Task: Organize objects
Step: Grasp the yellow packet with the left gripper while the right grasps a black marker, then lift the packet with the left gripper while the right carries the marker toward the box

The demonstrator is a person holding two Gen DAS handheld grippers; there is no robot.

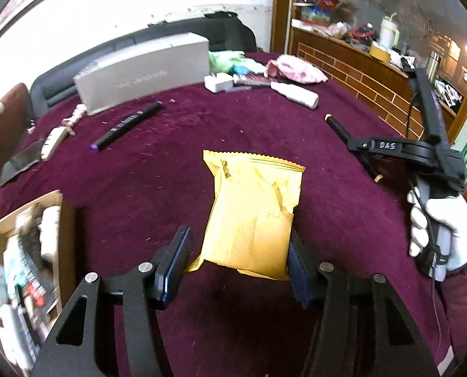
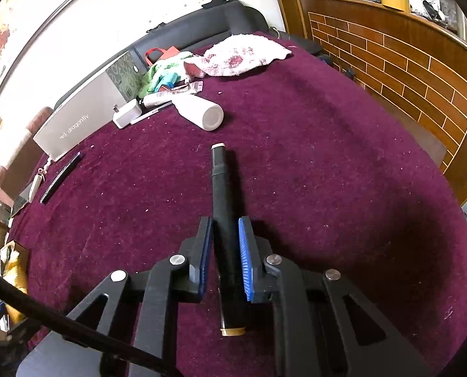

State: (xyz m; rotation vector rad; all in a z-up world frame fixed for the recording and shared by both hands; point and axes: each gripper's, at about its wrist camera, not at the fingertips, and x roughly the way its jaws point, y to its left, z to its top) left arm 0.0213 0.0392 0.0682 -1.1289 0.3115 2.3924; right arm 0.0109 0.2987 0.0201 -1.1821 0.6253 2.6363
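My left fingers point(image 1: 239, 270) squeezed the gold packet point(image 1: 252, 213), long side pointing away from me; the cardboard box point(image 1: 57, 220) sat just left. My right fingers point(image 2: 225, 257) pinched the black tube point(image 2: 224, 220).

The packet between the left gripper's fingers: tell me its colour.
Golden yellow foil packet, with a zigzag top edge; clearest in the left wrist view.

Around the one grey box point(image 1: 142, 70) on the purple cloth point(image 1: 170, 169) lie one gold packet point(image 1: 252, 213), one black tube point(image 2: 222, 216), one white bottle point(image 1: 294, 94), one white charger point(image 1: 218, 82), one black remote point(image 1: 127, 125) and one cardboard box point(image 1: 26, 270).
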